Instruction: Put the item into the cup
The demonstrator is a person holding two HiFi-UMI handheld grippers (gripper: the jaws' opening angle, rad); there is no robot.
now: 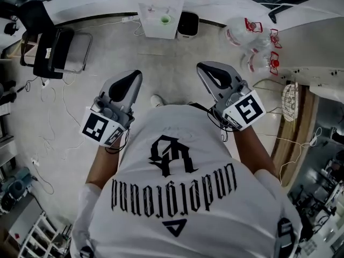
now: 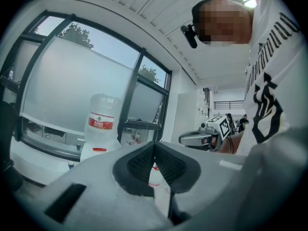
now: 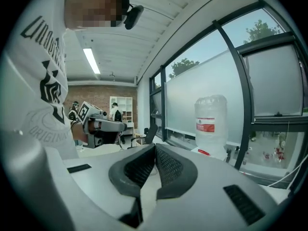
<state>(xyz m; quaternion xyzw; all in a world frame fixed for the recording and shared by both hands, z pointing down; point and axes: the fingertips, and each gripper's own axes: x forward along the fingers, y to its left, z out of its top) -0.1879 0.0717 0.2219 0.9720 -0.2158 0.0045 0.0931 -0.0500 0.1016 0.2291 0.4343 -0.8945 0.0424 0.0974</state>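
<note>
The person stands over a grey floor point(image 1: 161, 74) and holds both grippers out in front of the chest at about the same height, well apart, with the white T-shirt with black print point(image 1: 177, 198) between and below them. The left gripper point(image 1: 132, 78) points forward and a little to the right. Its marker cube sits at the near end, above the bare left forearm point(image 1: 105, 163). The right gripper point(image 1: 206, 70) mirrors it, pointing forward and a little to the left, with the right forearm point(image 1: 251, 144) bent in behind its cube.

In the left gripper view the dark ribbed jaws are clenched, tips pressed together, with nothing between them. Past them stands a large clear water bottle with a red label point(image 2: 102, 124) in front of a dark-framed window, and the right gripper hangs in the air to the side. In the right gripper view the jaws are likewise closed tip to tip and empty. The same bottle shows beyond them, and the left gripper floats off to the left.

Far ahead of both grippers, in the head view, a small pale green cup point(image 1: 165, 19) stands on a white counter point(image 1: 150, 27). Neither gripper is near it. Which thing on that counter is the item cannot be made out. A black chair point(image 1: 51, 50) stands at the left.
</note>
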